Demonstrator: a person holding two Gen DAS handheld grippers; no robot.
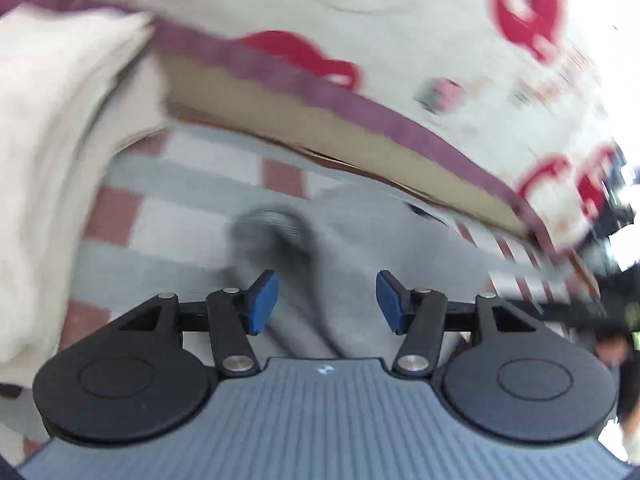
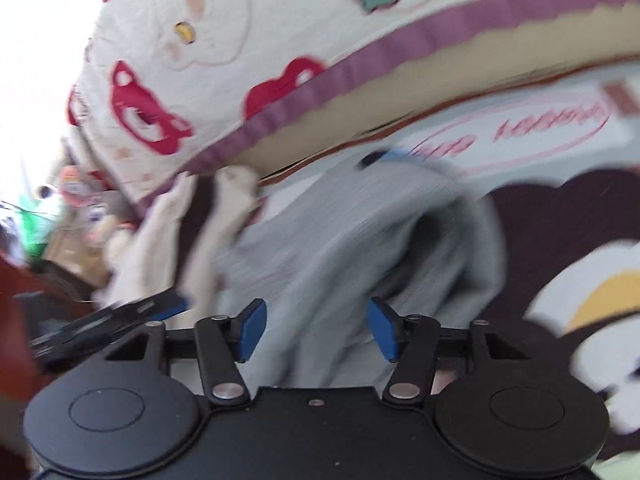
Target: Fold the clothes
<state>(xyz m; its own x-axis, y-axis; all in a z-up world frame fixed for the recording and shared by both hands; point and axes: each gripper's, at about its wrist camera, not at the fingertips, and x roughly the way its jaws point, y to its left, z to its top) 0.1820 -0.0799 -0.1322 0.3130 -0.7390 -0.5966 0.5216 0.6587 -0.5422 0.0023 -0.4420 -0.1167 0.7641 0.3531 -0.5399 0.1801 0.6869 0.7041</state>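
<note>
Grey garment (image 2: pixel 344 240) lies crumpled and blurred on the patterned cover (image 2: pixel 560 216); left gripper (image 1: pixel 327 300) and right gripper (image 2: pixel 316 330) both gape, gripping nothing.

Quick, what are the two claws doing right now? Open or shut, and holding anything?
Left claw: open, pads apart, holding nothing; grey garment lies beyond it.
Right claw: open, pads not pressing on the grey garment seen between them.
</note>
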